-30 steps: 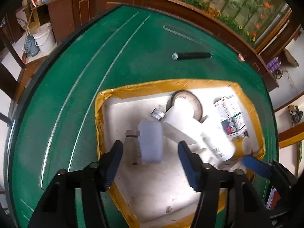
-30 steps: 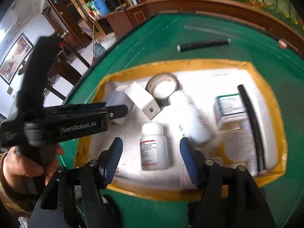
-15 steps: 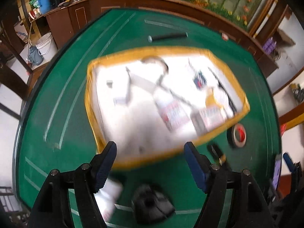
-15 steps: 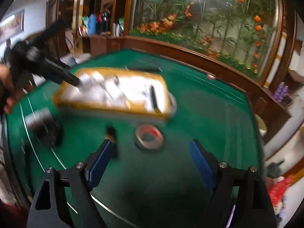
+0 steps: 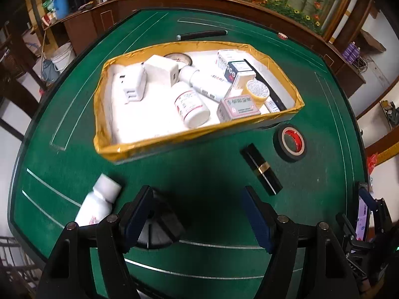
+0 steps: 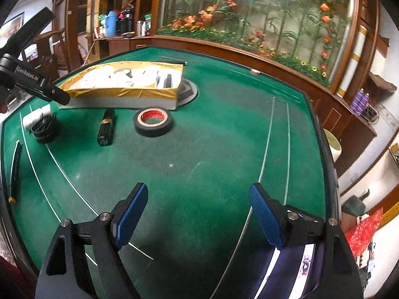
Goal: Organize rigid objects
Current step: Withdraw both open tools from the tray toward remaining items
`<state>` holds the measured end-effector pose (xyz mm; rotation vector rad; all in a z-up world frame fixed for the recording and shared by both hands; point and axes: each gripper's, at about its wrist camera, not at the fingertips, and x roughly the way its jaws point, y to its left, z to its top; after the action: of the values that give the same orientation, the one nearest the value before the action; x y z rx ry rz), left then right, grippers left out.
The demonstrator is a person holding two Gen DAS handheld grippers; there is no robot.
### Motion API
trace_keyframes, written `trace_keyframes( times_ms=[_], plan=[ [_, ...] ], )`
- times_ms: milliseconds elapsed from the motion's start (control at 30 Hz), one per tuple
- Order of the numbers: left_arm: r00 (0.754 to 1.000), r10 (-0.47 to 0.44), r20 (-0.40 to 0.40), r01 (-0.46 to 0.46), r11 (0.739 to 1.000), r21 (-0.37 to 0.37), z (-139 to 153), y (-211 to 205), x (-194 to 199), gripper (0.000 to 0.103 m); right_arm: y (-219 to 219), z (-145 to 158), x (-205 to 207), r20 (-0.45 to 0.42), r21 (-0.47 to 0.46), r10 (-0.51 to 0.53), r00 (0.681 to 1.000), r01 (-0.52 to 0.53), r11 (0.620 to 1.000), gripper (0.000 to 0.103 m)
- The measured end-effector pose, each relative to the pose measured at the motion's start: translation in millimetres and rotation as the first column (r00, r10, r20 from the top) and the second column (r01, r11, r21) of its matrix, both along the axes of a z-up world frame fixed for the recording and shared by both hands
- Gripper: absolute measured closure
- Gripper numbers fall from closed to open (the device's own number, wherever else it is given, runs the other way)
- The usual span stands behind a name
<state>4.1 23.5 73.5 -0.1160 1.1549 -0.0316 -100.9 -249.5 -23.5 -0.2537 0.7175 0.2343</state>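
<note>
Both grippers are spread wide and carry nothing. Going from the left side of the green table (image 5: 324, 114): the left gripper (image 5: 197, 214) hovers low over the near edge, and just off its left finger lies a white pill bottle (image 5: 98, 204) on its side, cap pointing up toward the box, its long axis running diagonally from the near-left edge toward the table's middle. Touching or almost touching that bottle, and partly hidden behind the same finger, sits a squat black round container (image 5: 159, 229); whether the two make contact I cannot tell. Further in, toward the far edge, stands the yellow-taped white box (image 5: 174, 138), already holding pill bottles, small cartons, white adapters and a dark strip. To the right of the left gripper, on bare felt between box and near edge, lies a black lipstick tube with a gold band (image 5: 260, 168), long axis angled from the box's near-right corner toward the near edge. Beyond it, beside that same corner, rests a black tape roll with a red core (image 5: 290, 143).

The right gripper (image 6: 198, 214) hangs over empty felt at the right end, well apart from everything; tape roll (image 6: 152, 122) and lipstick tube (image 6: 106, 127) lie ahead and to its left. I judge the left gripper nearer the bottle and the black container, so a small swing leftward, jaws across the bottle's short width, looks the likelier next reach
</note>
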Motion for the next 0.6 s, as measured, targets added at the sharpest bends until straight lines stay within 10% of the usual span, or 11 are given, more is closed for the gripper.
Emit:
trace_keyframes(
  times_ms=[267, 600],
  plan=[
    [1.000, 0.030, 0.000, -0.030, 1.000, -0.001, -3.2, 6.1, -15.9, 0.026, 8.5, 23.1, -9.8, 0.073, 0.051, 0.011, 0.997, -0.015, 0.999, 0.017],
    [1.000, -0.010, -0.025, 0.010, 1.000, -0.006, -11.6, 0.1, -27.0, 0.026, 42.2, 27.7, 39.1, -0.062, 0.266, 0.096, 0.993, -0.076, 0.961, 0.017]
  ],
)
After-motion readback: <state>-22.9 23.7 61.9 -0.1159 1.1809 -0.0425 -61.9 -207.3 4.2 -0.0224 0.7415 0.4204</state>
